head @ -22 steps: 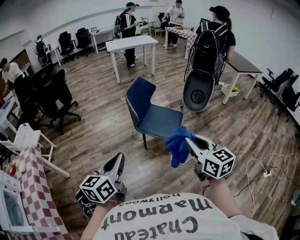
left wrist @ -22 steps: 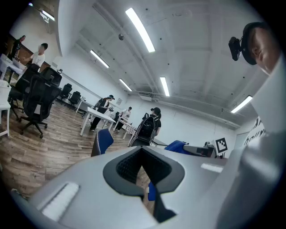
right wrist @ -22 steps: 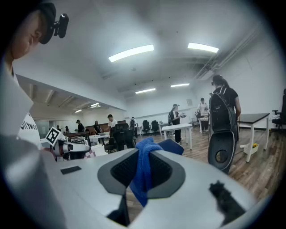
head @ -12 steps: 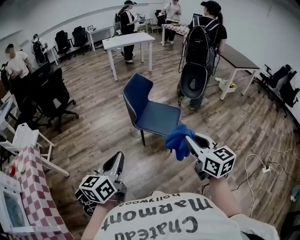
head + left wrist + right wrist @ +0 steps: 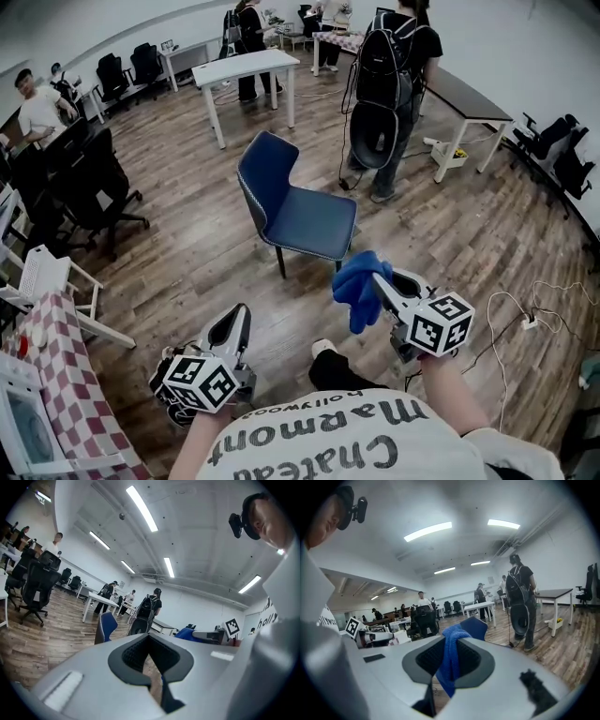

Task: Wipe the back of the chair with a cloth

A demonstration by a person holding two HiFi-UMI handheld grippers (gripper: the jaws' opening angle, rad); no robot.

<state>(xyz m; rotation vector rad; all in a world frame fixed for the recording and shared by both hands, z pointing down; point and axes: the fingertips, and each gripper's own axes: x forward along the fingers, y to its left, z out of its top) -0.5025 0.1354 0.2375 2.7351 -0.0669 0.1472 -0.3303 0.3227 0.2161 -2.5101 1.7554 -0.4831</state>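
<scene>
A blue chair (image 5: 314,223) stands on the wood floor ahead of me, its backrest (image 5: 262,174) on the left side. My right gripper (image 5: 380,278) is shut on a blue cloth (image 5: 356,286), which hangs in folds short of the chair's seat. In the right gripper view the cloth (image 5: 451,660) droops between the pads of the right gripper (image 5: 451,644), with the chair (image 5: 477,626) behind it. My left gripper (image 5: 237,319) is held low at the left, shut and with nothing in it. In the left gripper view the left gripper (image 5: 150,644) points toward the chair (image 5: 106,625).
A person with a backpack (image 5: 389,66) stands just beyond the chair. A white table (image 5: 246,70) is behind it, black office chairs (image 5: 80,178) at the left, a checked table (image 5: 56,375) at the lower left, and a cable (image 5: 525,323) lies on the floor at the right.
The chair has come closer and sits lower in the head view. Both grippers keep their pose, and the right one holds the cloth throughout. A foot now shows below.
</scene>
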